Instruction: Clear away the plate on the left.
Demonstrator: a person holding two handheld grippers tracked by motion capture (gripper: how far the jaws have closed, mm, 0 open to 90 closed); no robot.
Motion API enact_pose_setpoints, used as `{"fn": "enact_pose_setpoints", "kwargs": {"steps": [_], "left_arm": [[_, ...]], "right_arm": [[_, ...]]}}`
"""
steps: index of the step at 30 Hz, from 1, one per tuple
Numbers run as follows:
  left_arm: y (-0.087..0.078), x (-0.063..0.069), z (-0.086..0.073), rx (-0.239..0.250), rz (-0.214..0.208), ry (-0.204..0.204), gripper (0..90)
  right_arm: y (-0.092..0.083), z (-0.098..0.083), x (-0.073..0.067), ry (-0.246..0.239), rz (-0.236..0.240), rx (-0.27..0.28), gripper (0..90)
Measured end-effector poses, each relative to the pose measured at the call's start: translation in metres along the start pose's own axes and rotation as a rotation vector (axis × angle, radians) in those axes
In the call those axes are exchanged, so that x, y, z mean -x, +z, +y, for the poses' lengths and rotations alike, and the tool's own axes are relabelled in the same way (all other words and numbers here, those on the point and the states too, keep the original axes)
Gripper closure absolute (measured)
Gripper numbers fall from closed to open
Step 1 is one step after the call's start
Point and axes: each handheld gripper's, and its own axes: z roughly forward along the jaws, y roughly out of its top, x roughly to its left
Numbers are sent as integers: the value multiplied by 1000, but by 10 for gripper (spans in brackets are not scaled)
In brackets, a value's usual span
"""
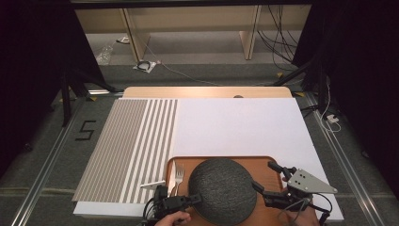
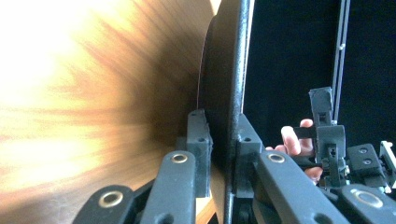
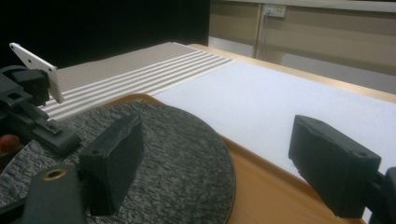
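Your left gripper pinches the left rim of the dark round mat, one jaw above and one below, as the left gripper view shows edge-on. The mat lies on the wooden tray at the table's near edge, beside a fork. Your right gripper stands spread wide at the mat's right rim, holding nothing.
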Motion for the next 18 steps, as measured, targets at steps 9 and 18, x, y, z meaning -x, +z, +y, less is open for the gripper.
{"fn": "enact_pose_setpoints", "kwargs": {"steps": [9,18], "left_arm": [[4,-1,-2,-11,33,7,809],[3,-2,-3,-11,60,18,824]], "right_arm": [[0,0,0,0,1,0,190],[1,0,0,4,1,5,190]]}}
